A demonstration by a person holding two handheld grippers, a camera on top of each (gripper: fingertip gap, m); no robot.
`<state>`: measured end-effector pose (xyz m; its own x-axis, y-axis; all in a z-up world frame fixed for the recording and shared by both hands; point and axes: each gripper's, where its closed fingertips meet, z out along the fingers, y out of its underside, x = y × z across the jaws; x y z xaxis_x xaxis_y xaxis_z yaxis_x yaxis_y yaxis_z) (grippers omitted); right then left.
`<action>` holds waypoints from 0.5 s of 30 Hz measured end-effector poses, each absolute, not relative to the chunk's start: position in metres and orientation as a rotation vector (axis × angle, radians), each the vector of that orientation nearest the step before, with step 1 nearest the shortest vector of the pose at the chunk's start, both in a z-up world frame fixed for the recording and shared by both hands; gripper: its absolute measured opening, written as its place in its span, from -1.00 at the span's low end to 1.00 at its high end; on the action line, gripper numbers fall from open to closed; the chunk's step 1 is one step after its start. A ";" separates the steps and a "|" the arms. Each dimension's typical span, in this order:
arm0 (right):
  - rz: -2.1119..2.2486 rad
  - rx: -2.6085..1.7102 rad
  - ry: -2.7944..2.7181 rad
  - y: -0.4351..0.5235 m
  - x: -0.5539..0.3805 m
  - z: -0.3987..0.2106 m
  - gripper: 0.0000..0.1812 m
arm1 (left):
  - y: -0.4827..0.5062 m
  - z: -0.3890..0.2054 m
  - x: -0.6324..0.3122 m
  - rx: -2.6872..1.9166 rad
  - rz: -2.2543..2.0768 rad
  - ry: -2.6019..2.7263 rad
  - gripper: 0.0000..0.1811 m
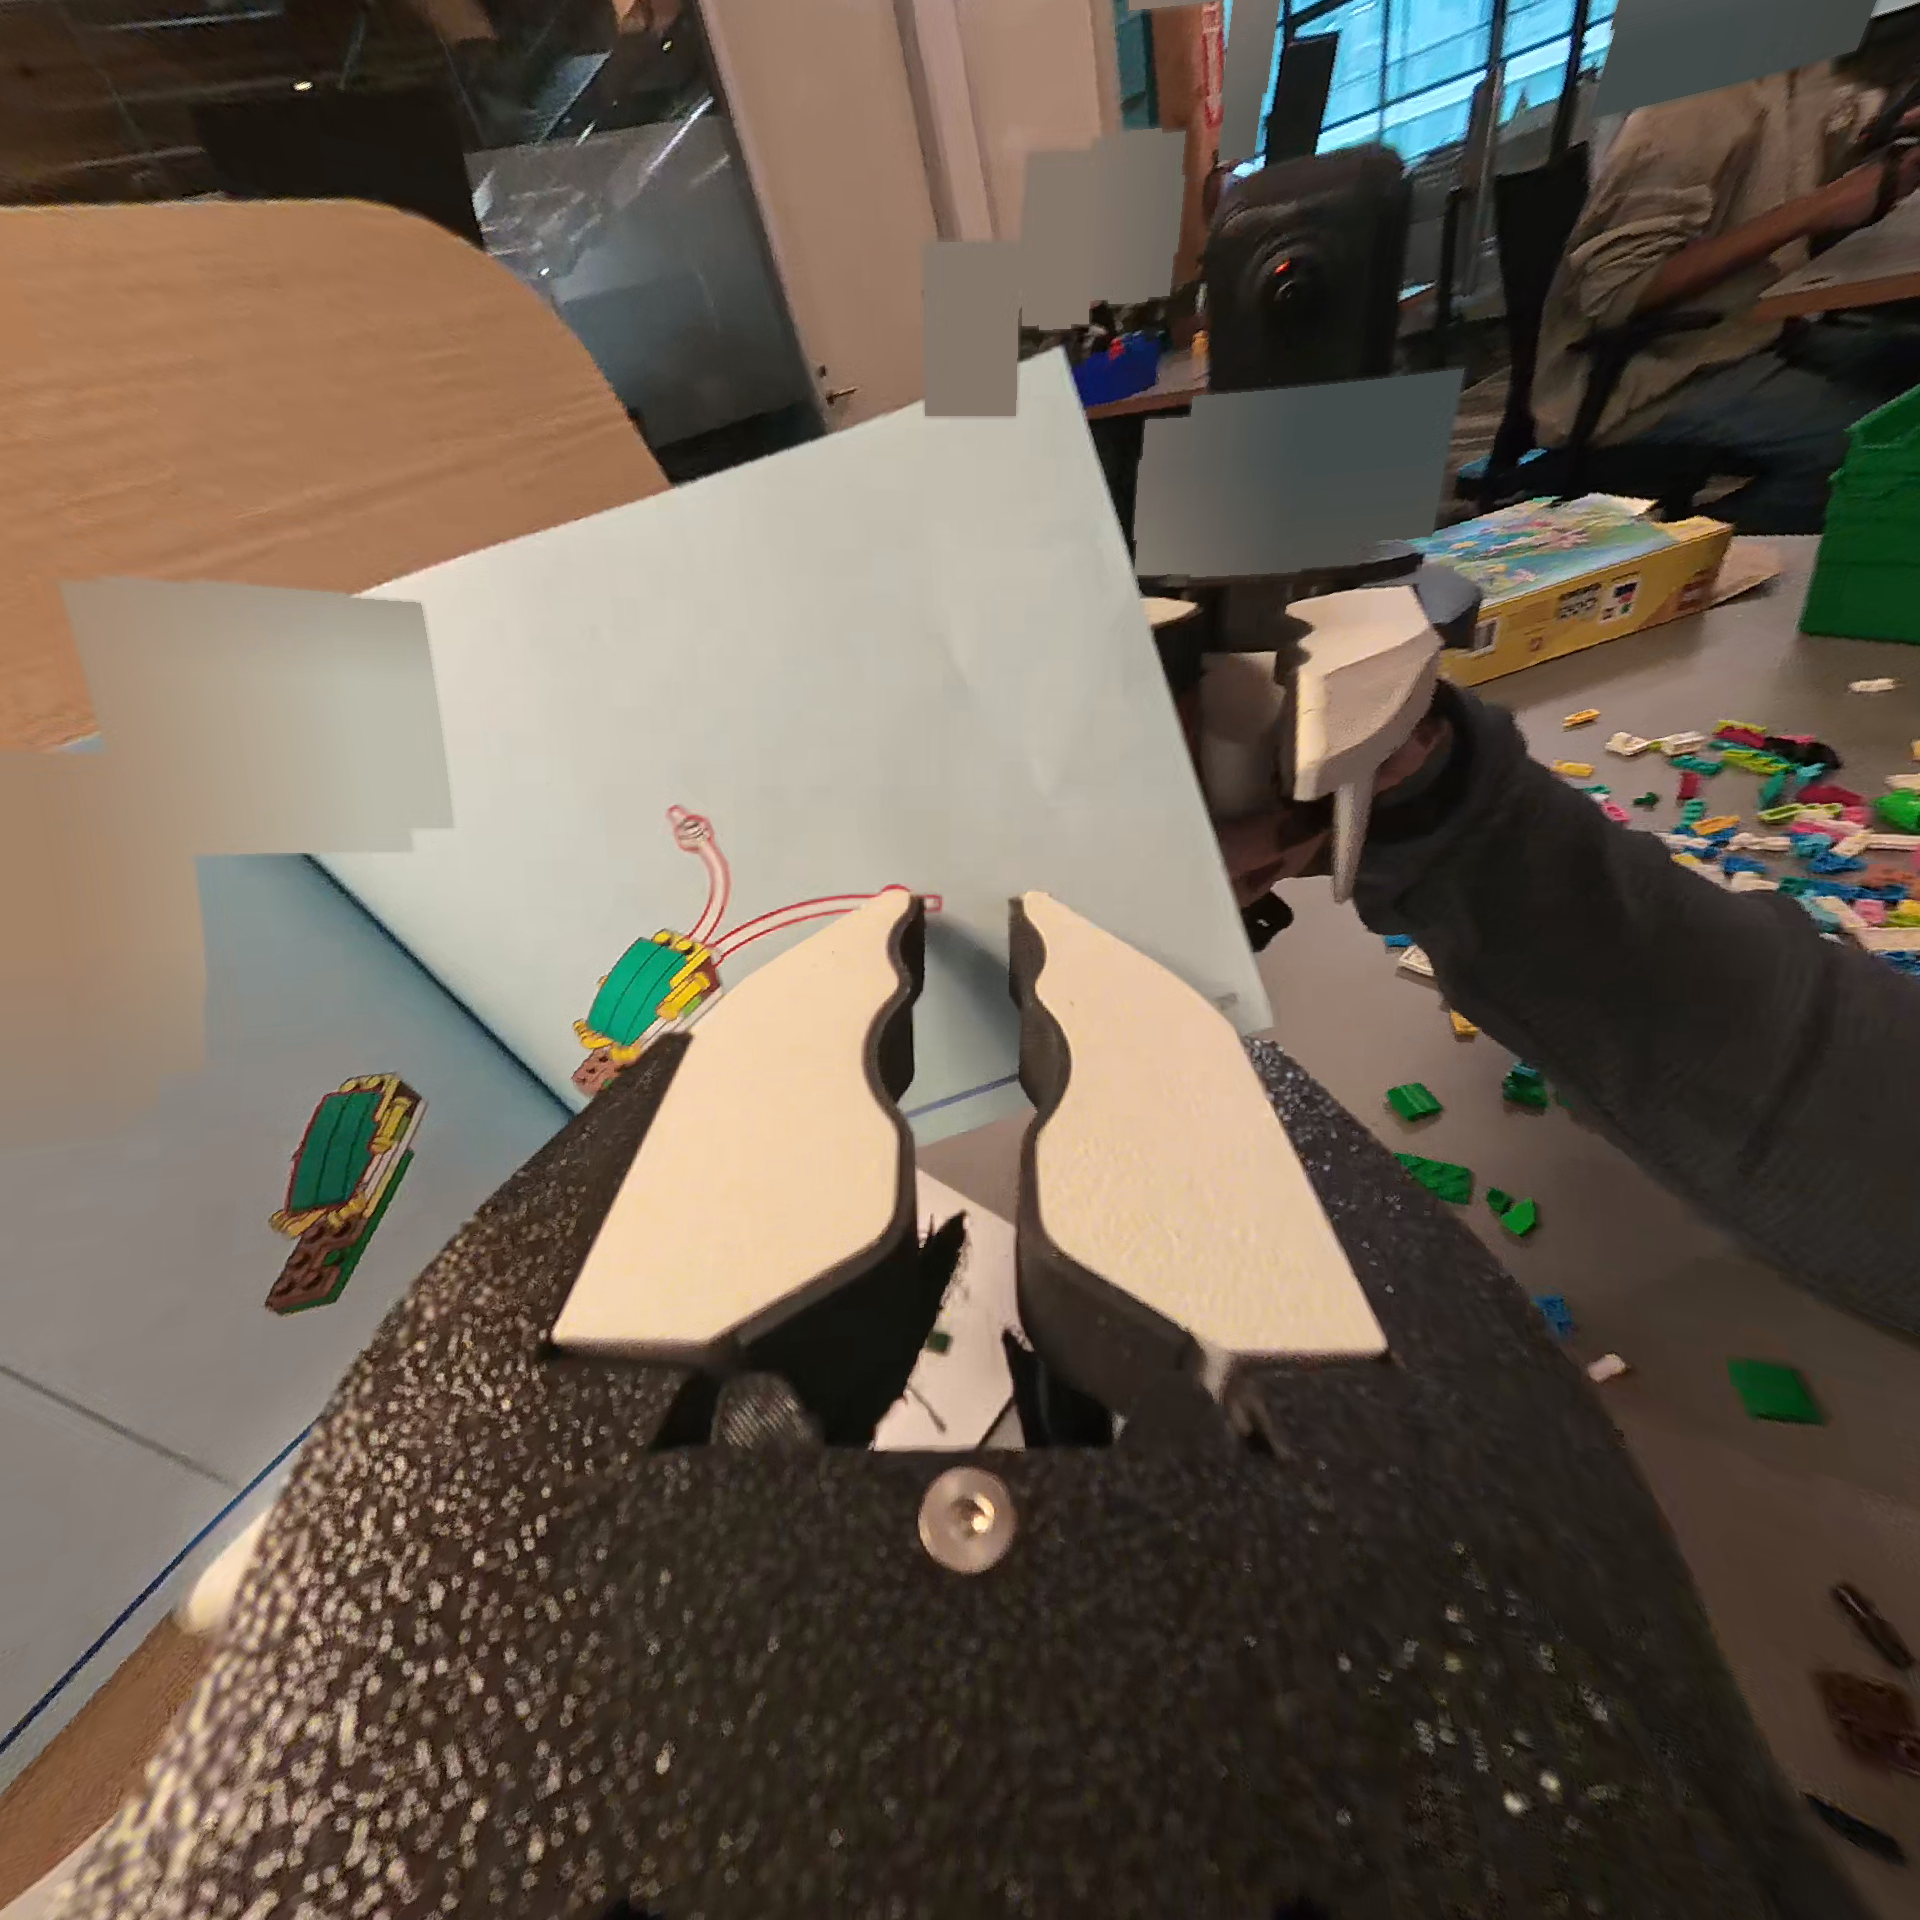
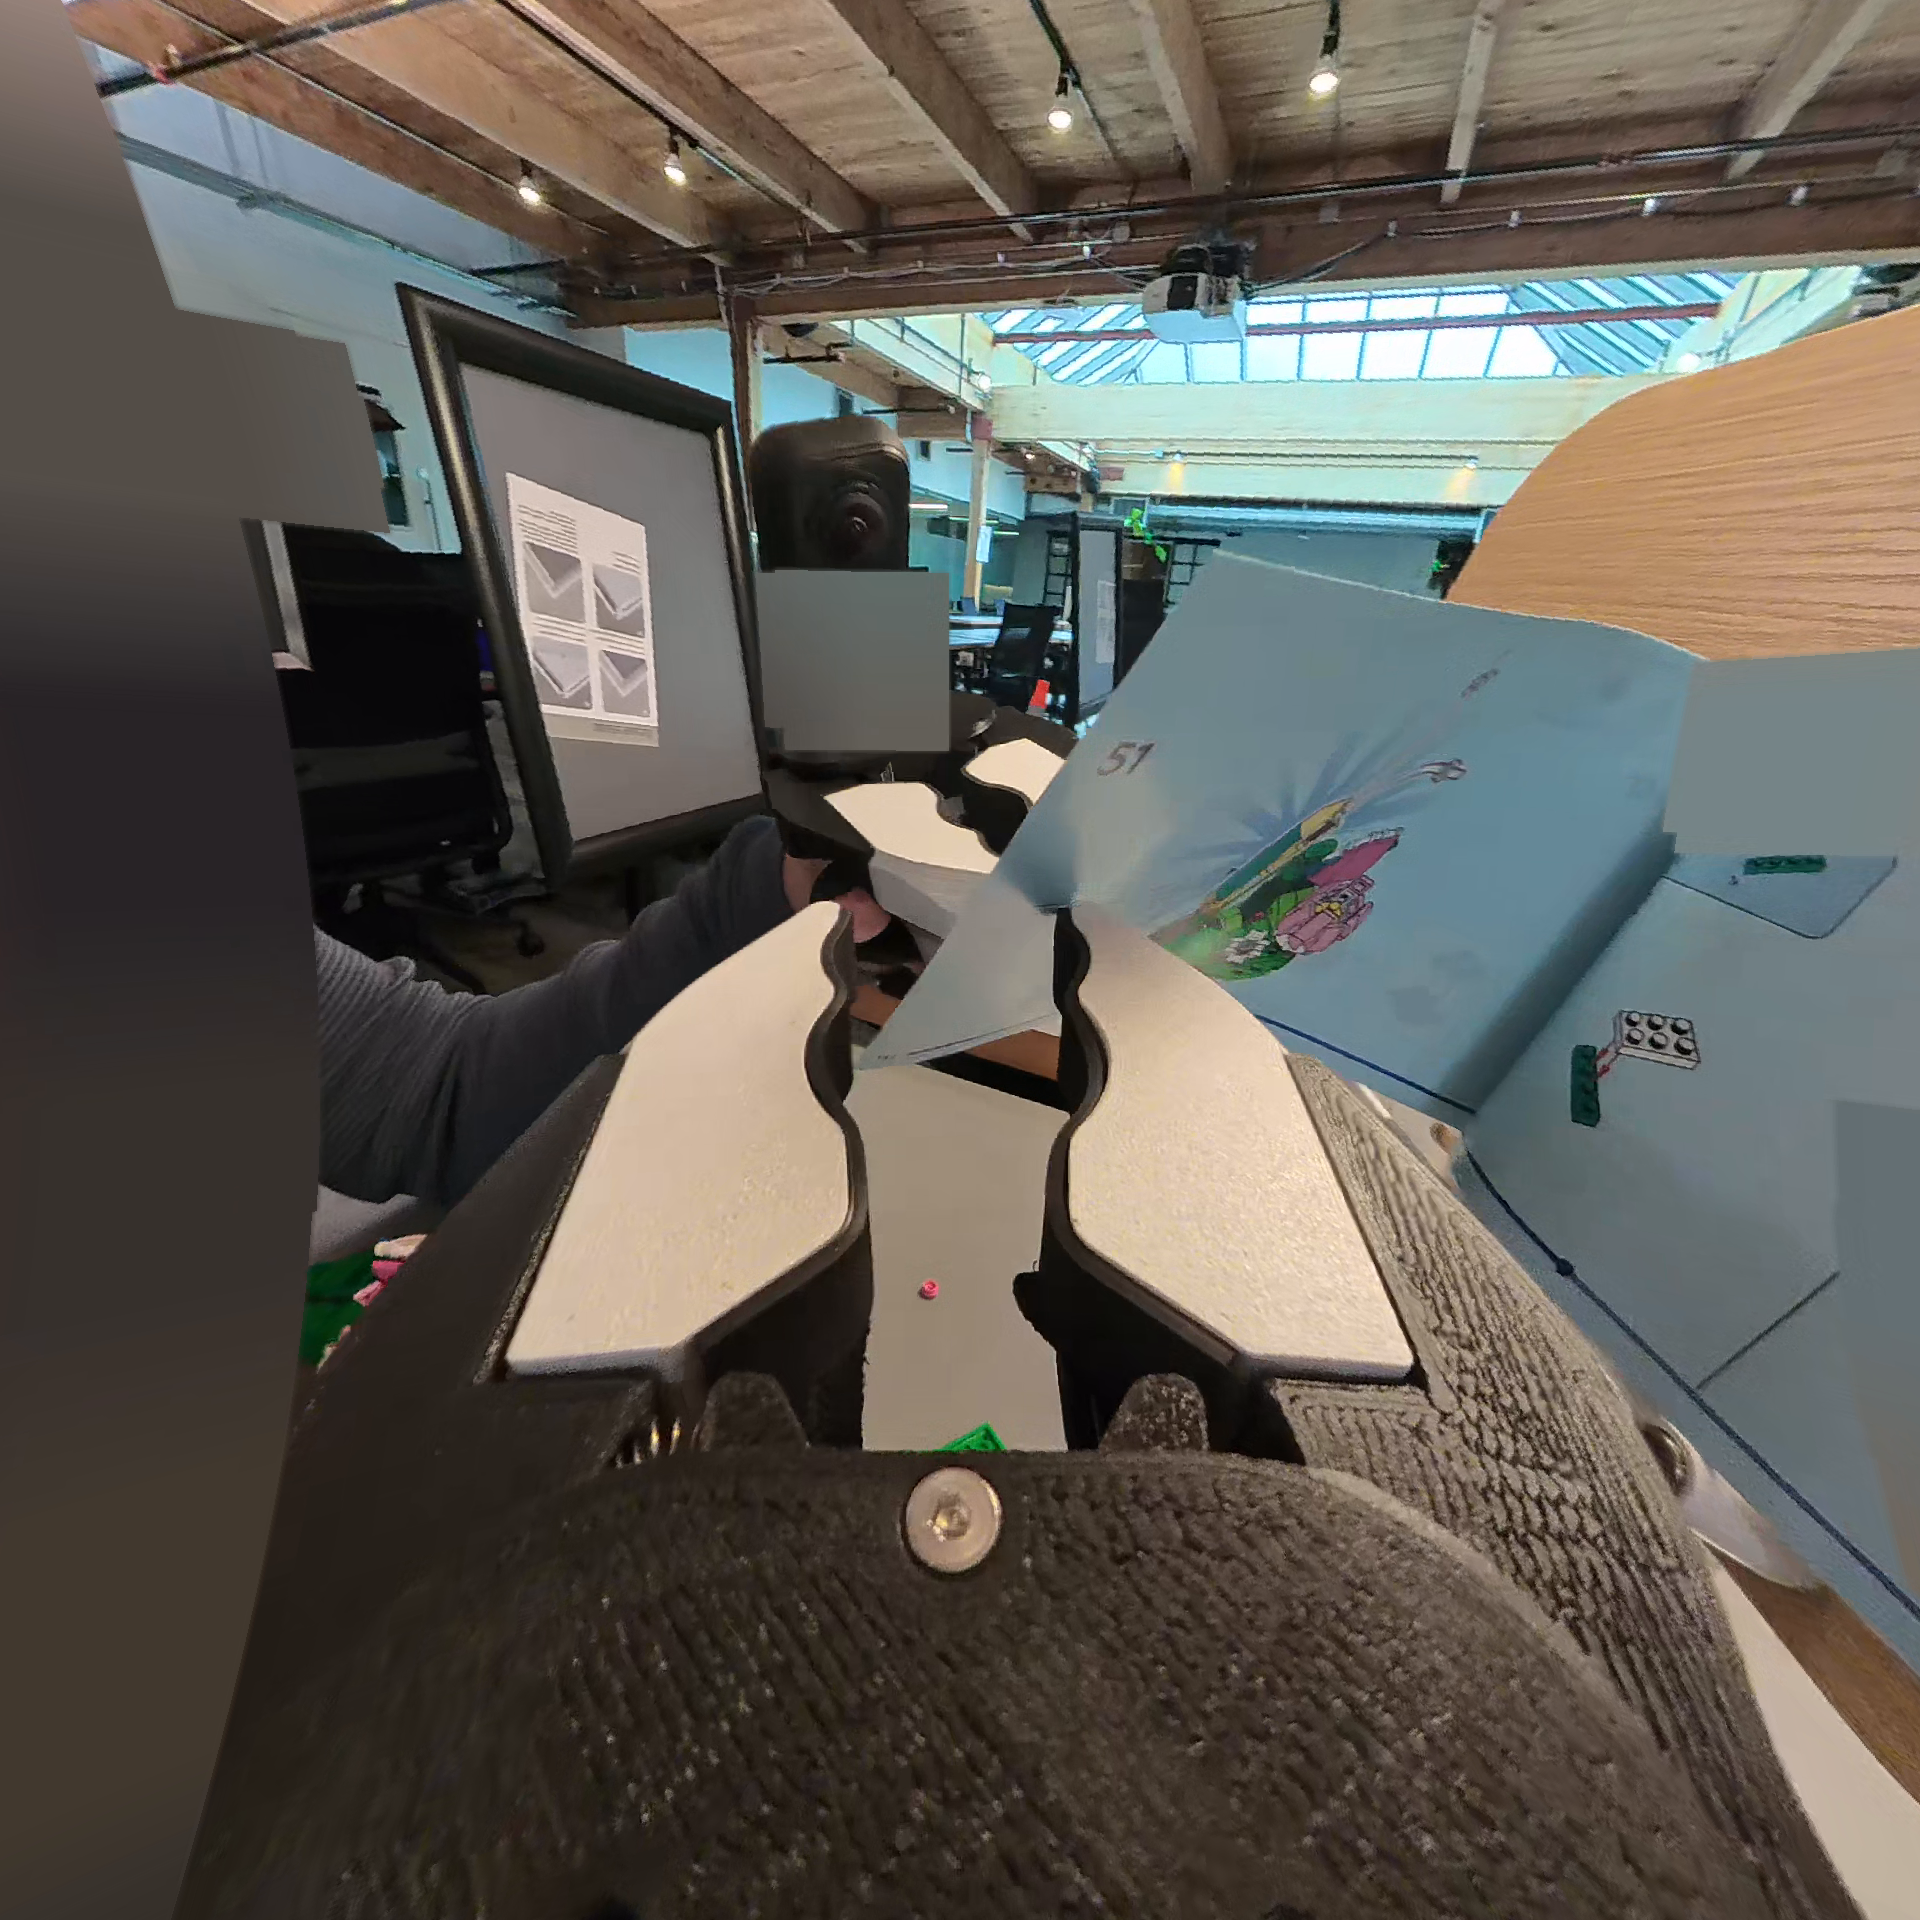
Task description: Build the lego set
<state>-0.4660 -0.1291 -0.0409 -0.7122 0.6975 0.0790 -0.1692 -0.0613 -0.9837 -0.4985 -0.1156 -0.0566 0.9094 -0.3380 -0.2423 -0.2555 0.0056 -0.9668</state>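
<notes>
Pale blue pages of a building-instruction booklet (image 1: 727, 675) fill the left of the left wrist view, one leaf raised nearly upright over the open spread on a wooden table (image 1: 260, 395). At centre, the left gripper (image 1: 966, 914) points at that leaf, its white fingers (image 1: 790, 1122) parted with nothing between them. Right of the leaf's edge stands the right gripper (image 1: 1340, 707), held by a grey-sleeved arm (image 1: 1662, 1039). Farther right, loose bricks (image 1: 1787, 821) lie scattered on the grey tabletop, near a yellow box (image 1: 1579, 582). From the right wrist view, the right gripper (image 2: 951, 935) is spread apart, the leaf's lower corner (image 2: 966, 997) lying between its tips, ungripped.
</notes>
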 end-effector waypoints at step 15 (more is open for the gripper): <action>1.860 -0.434 -1.642 -0.158 -0.469 -0.034 -0.51 | -0.135 -0.036 -0.476 -1.465 -0.262 0.536 -0.80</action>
<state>-0.4685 -0.1581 -0.0341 -0.7586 0.6341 0.1498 -0.2275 -0.0424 -0.9729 -0.4760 -0.1347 -0.0364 0.8561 -0.4831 -0.1837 -0.1519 0.1046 -0.9828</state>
